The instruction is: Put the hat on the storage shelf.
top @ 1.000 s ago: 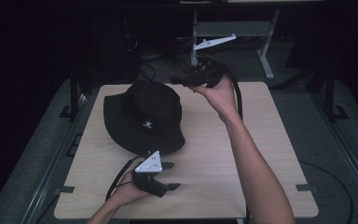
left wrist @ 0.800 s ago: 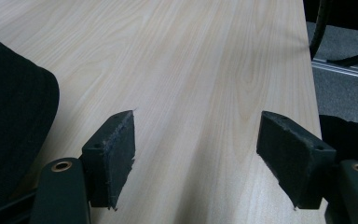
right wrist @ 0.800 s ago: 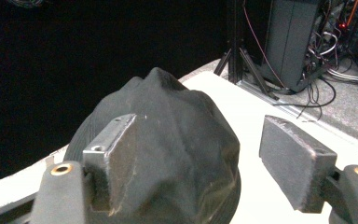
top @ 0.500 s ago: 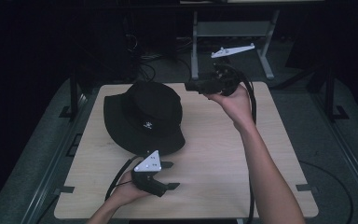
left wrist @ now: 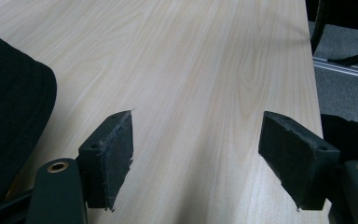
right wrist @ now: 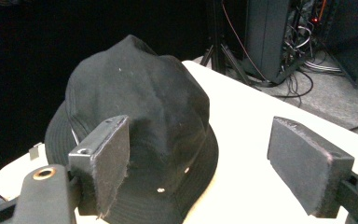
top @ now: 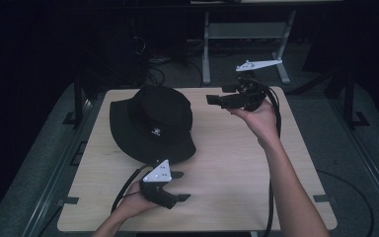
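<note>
Hovering above the counter (top: 237, 163) with nothing between its just-widened jaws, the right claw (top: 212, 98) faces the black hat (top: 153, 123) just ahead — the left claw (top: 180, 186), open too, rests beside the brim.

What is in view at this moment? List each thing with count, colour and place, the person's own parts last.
hat: one, black bucket style with a small pale emblem, on the left half of the table, brim flat on the wood.
table: one, light wood top, centre of the high view.
stand: one, grey metal, on the floor beyond the table.
floor cables: several, dark, behind the table.
left tongs: one, black with grey plate, near edge of the table, jaws open, nothing between them.
right tongs: one, black with grey plate, raised over the far right part of the table, pointing at the hat, jaws just opened, nothing between them.
forearms: two, entering from the bottom.
</note>
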The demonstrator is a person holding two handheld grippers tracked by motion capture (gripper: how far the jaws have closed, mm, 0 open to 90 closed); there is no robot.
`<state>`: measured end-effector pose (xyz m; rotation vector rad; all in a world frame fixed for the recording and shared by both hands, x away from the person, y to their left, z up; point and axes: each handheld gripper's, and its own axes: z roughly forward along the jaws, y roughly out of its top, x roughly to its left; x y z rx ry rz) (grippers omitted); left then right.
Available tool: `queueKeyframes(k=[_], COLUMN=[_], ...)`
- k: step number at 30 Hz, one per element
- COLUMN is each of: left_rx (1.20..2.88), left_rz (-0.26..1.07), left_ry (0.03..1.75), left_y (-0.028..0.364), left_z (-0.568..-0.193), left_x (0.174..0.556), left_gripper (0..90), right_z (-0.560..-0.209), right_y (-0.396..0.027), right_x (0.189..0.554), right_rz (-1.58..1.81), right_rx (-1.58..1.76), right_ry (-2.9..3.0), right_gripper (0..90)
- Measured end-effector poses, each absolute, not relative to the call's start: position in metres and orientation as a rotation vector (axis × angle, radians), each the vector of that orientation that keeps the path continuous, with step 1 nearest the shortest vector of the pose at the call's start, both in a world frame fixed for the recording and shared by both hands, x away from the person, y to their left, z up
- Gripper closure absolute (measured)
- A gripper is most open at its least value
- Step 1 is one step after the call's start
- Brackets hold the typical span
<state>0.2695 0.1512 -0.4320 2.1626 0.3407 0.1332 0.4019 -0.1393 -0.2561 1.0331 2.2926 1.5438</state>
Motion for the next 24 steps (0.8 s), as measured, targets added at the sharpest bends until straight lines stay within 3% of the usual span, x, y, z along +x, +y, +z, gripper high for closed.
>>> queueKeyframes(k=[24], left_rx=[2.151], left_rz=[0.133], left_ry=[0.372], left_y=[0.151], left_z=[-0.432], left_x=[0.269], left_gripper=[19.8], right_z=[-0.289], right_y=[-0.174], right_x=[0.366], right_rz=[1.510], right_rx=[1.107], right_ry=[2.282], right_gripper=[17.8])
